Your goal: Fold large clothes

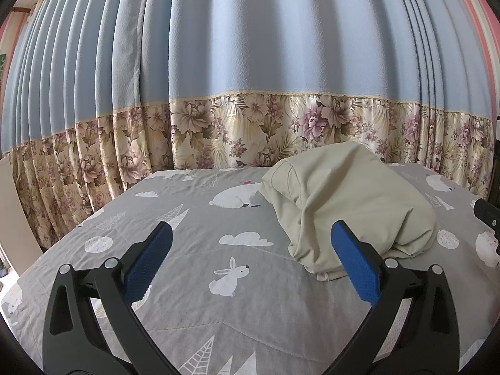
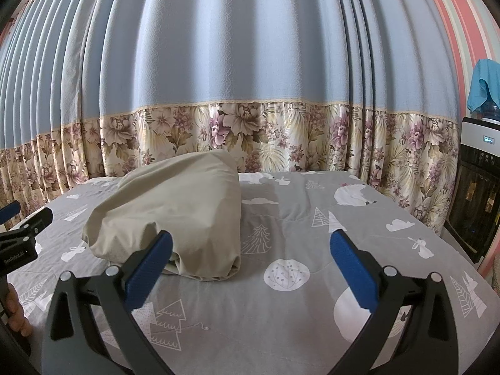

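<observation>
Spread claws [image 1: 251, 234]; bunched beige garment [image 1: 347, 200]

Both wrist views sit low over the bed [image 1: 193, 281], facing the curtain [image 1: 250, 47]. The left view has the garment [image 1: 350, 200] right of centre; the right view has it left of centre, and both share it, the bed and the curtain.

"GenRobot.AI" is printed on the left tool [image 2: 14, 218].
</observation>
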`<action>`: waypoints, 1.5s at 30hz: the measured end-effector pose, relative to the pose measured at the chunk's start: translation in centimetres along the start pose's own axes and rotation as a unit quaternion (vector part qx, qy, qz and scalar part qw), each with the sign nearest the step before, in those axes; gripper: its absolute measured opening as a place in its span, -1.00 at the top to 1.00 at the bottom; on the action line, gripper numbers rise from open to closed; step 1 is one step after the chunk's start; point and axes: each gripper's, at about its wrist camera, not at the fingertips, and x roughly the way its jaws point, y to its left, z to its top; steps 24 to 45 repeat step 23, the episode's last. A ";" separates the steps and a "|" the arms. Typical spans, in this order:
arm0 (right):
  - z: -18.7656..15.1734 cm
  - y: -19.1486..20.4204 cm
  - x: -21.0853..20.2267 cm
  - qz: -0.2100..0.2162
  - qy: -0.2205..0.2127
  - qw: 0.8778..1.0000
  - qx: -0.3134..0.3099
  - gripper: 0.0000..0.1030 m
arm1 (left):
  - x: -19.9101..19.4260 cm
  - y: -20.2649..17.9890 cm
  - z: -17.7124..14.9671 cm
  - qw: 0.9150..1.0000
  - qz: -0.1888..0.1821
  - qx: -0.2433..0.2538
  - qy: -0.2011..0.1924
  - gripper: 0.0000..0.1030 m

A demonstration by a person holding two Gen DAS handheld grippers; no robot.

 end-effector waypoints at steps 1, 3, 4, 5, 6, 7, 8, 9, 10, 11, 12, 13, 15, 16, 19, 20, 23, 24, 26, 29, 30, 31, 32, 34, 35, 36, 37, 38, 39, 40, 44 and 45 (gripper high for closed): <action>0.0 0.0 0.0 0.000 0.000 1.000 0.000 -0.96 | 0.0 0.0 0.0 1.000 0.000 0.000 -0.002 -0.94; 0.0 0.0 0.0 0.000 0.000 1.000 0.000 -0.96 | -0.1 0.1 0.0 1.000 0.001 0.001 -0.006 -0.94; 0.0 0.0 0.0 0.000 0.000 1.000 0.000 -0.96 | -0.1 0.1 -0.2 1.000 0.000 0.002 -0.007 -0.94; 0.0 0.0 0.0 0.000 0.000 1.000 0.000 -0.96 | -0.1 0.1 -0.2 1.000 0.000 0.002 -0.007 -0.94; 0.0 0.0 0.0 0.000 0.000 1.000 0.000 -0.96 | -0.1 0.1 -0.3 1.000 0.000 0.001 -0.007 -0.94; 0.0 0.0 0.0 0.000 0.000 1.000 0.000 -0.96 | -0.1 0.2 -0.3 1.000 0.002 0.000 -0.006 -0.94; 0.0 0.0 0.0 0.000 0.000 1.000 0.000 -0.96 | -0.1 0.2 -0.4 1.000 0.006 -0.002 -0.006 -0.94; 0.0 0.0 0.0 0.000 0.000 1.000 0.000 -0.96 | -0.2 0.3 -0.4 1.000 0.006 -0.003 -0.007 -0.94; 0.0 0.0 0.0 0.001 0.000 1.000 -0.001 -0.96 | -0.2 0.3 -0.5 1.000 0.006 -0.004 -0.008 -0.94; 0.0 0.0 0.0 0.000 0.000 1.000 -0.001 -0.96 | -0.2 0.2 -0.5 1.000 0.007 -0.003 -0.008 -0.94; 0.0 0.0 0.0 0.000 0.000 1.000 -0.002 -0.96 | -0.1 0.2 -0.5 1.000 0.006 -0.002 -0.006 -0.94; 0.0 0.0 0.0 0.000 0.000 1.000 -0.001 -0.96 | -0.1 0.2 -0.5 1.000 0.002 -0.001 -0.002 -0.94; 0.0 0.0 0.0 0.000 -0.001 1.000 -0.001 -0.96 | 0.1 0.1 -0.4 1.000 -0.004 -0.001 0.005 -0.94; 0.0 0.0 0.0 0.000 -0.001 1.000 -0.001 -0.96 | 0.1 0.1 -0.4 1.000 -0.005 0.000 0.006 -0.94; 0.0 0.0 0.0 0.001 0.000 1.000 -0.001 -0.96 | -0.1 0.0 -0.3 1.000 -0.003 0.002 0.003 -0.94; 0.0 0.0 0.0 0.001 0.000 1.000 -0.001 -0.96 | -0.1 0.0 -0.3 1.000 -0.003 0.004 0.002 -0.94; 0.1 -0.1 0.0 0.001 0.000 1.000 -0.002 -0.96 | -0.2 -0.1 -0.1 1.000 -0.002 0.009 0.003 -0.94; 0.1 -0.1 0.0 0.001 0.000 1.000 -0.002 -0.96 | -0.2 -0.1 -0.1 1.000 -0.002 0.009 0.003 -0.94; 0.1 -0.1 0.0 0.001 0.000 1.000 -0.002 -0.96 | -0.2 -0.1 -0.1 1.000 -0.002 0.009 0.003 -0.94; 0.1 -0.1 0.0 0.001 0.000 1.000 -0.002 -0.96 | -0.2 -0.1 -0.1 1.000 -0.002 0.009 0.003 -0.94; 0.1 -0.1 0.0 0.001 0.000 1.000 -0.002 -0.96 | -0.2 -0.1 -0.1 1.000 -0.002 0.009 0.003 -0.94; 0.1 -0.1 0.0 0.001 0.000 1.000 -0.002 -0.96 | -0.2 -0.1 -0.1 1.000 -0.002 0.009 0.003 -0.94; 0.1 -0.1 0.0 0.001 0.000 1.000 -0.002 -0.96 | -0.2 -0.1 -0.1 1.000 -0.002 0.009 0.003 -0.94; 0.1 -0.1 0.0 0.001 0.000 1.000 -0.002 -0.96 | -0.2 -0.1 -0.1 1.000 -0.002 0.009 0.003 -0.94; 0.1 -0.1 0.0 0.001 0.000 1.000 -0.002 -0.96 | -0.2 -0.1 -0.1 1.000 -0.002 0.009 0.003 -0.94; 0.1 -0.1 0.0 0.001 0.000 1.000 -0.002 -0.96 | -0.2 -0.1 -0.1 1.000 -0.002 0.009 0.003 -0.94; 0.1 -0.1 0.0 0.001 0.000 1.000 -0.002 -0.96 | -0.2 -0.1 -0.1 1.000 -0.002 0.009 0.003 -0.94; 0.1 -0.1 0.0 0.001 0.000 1.000 -0.002 -0.96 | -0.2 -0.1 -0.1 1.000 -0.002 0.009 0.003 -0.94; 0.1 -0.1 0.0 0.001 0.000 1.000 -0.002 -0.96 | -0.2 -0.1 -0.1 1.000 -0.002 0.009 0.003 -0.94; 0.1 -0.1 0.0 0.001 0.000 1.000 -0.002 -0.96 | -0.2 -0.1 -0.1 1.000 -0.002 0.009 0.003 -0.94; 0.1 -0.1 0.0 0.001 0.000 1.000 -0.002 -0.96 | -0.2 -0.1 -0.1 1.000 -0.002 0.009 0.003 -0.94; 0.1 -0.1 0.0 0.001 0.000 1.000 -0.002 -0.96 | -0.2 -0.1 -0.1 1.000 -0.002 0.009 0.003 -0.94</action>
